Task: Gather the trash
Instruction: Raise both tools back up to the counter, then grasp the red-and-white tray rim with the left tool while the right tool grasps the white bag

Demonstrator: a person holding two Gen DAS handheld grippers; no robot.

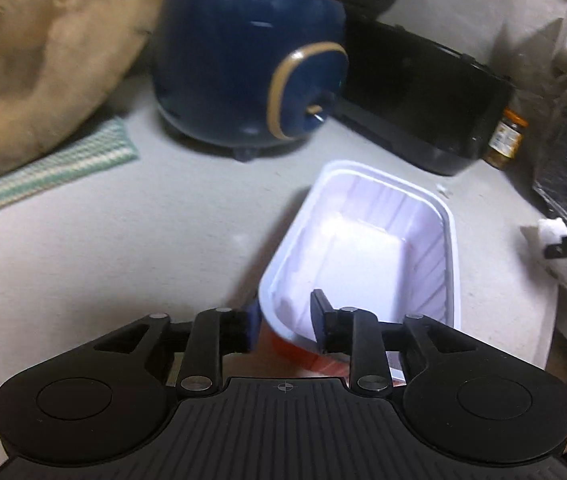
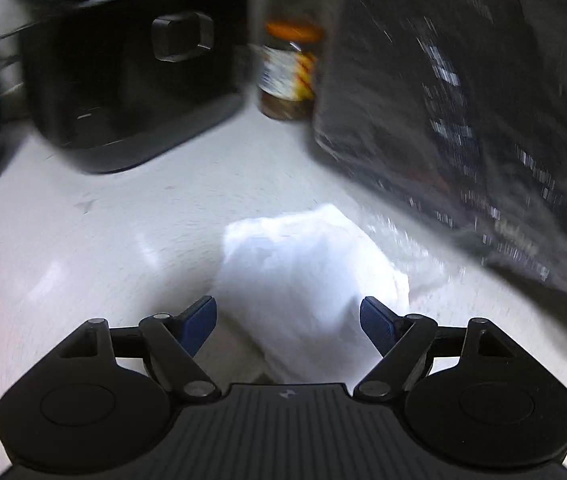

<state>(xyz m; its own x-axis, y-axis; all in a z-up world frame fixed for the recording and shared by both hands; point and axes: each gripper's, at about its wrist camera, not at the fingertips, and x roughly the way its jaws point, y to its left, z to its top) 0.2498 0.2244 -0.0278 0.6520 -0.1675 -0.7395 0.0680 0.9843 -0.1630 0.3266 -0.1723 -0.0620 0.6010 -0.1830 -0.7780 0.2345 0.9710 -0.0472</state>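
A white plastic food tray [image 1: 363,248] with a red outside stands empty on the pale table, near its front edge. My left gripper [image 1: 285,316] straddles the tray's near corner, one finger outside the wall and the other inside. The gap is far wider than the thin wall, so the jaws are open. My right gripper [image 2: 289,320] hovers open over a crumpled white tissue [image 2: 303,272], which lies between and beyond its blue pads [image 2: 201,322]. In the left wrist view the tissue [image 1: 549,228] shows at the right edge, with a right fingertip beside it.
Along the back stand a round dark-blue appliance [image 1: 243,72], a black appliance [image 1: 423,100] and an orange-lidded jar [image 2: 289,72]. A shiny black bag [image 2: 463,120] rises just right of the tissue. A tan cushion [image 1: 43,60] and a striped cloth [image 1: 51,168] lie at the left.
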